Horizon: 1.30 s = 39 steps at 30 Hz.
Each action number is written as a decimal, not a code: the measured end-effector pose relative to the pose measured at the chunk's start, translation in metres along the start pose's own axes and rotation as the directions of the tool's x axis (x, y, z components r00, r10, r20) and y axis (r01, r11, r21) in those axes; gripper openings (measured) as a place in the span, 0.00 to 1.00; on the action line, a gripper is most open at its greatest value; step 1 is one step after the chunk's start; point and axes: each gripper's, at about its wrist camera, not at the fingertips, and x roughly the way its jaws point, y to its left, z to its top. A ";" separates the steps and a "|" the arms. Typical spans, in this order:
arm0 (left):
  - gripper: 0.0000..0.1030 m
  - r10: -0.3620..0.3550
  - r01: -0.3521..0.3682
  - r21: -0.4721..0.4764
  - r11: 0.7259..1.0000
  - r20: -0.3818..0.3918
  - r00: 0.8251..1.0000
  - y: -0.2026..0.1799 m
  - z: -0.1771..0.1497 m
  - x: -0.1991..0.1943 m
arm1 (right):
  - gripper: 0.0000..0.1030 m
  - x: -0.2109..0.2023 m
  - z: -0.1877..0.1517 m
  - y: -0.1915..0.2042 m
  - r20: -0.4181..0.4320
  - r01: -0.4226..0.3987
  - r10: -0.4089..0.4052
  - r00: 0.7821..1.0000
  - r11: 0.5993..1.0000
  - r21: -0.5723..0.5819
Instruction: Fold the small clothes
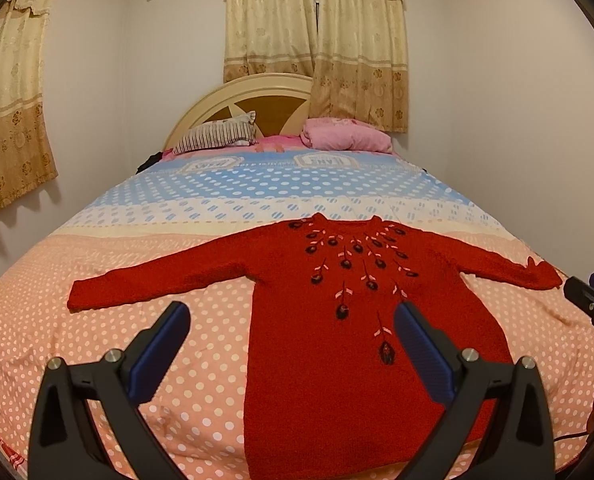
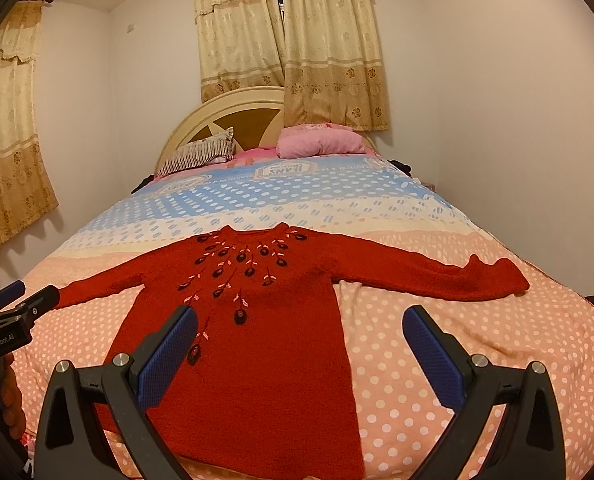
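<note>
Sweater lies flat, front up, sleeves spread left & right, hem at near edge of bed — laid out ready for folding. Left gripper & right gripper hover over hem, both wide open, holding nothing — prob. lining up a first grab.

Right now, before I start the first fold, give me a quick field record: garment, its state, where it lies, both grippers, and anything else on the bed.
garment: red sweater with dark embroidered motifs below the neck
state: spread flat, front up, both sleeves out to the sides, no fold made
surface: polka-dot bedspread
left gripper: open, holding nothing, above the hem end
right gripper: open, holding nothing, above the hem end
other items: striped pillow and pink pillow by the headboard
</note>
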 end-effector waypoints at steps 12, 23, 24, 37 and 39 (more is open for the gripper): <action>1.00 -0.006 0.008 0.034 0.999 -0.052 0.999 -0.001 -0.004 0.035 | 0.99 0.026 -0.008 -0.019 -0.048 0.001 0.000 0.999 1.000 0.013; 1.00 0.005 0.009 0.121 0.993 -0.120 0.993 -0.006 0.012 0.097 | 0.99 0.085 0.001 -0.102 -0.126 0.076 -0.063 0.990 0.992 0.105; 1.00 0.012 0.004 0.128 0.992 -0.124 0.992 -0.005 0.015 0.106 | 0.99 0.089 0.002 -0.117 -0.136 0.081 -0.061 0.989 0.987 0.142; 1.00 0.132 -0.104 0.191 0.976 -0.140 0.981 0.006 0.021 0.193 | 0.84 0.143 0.004 -0.323 -0.302 0.309 -0.166 0.939 0.794 0.524; 1.00 0.142 -0.111 0.193 0.975 -0.151 0.978 0.009 0.019 0.202 | 0.79 0.153 0.004 -0.344 -0.332 0.345 -0.185 0.925 0.772 0.533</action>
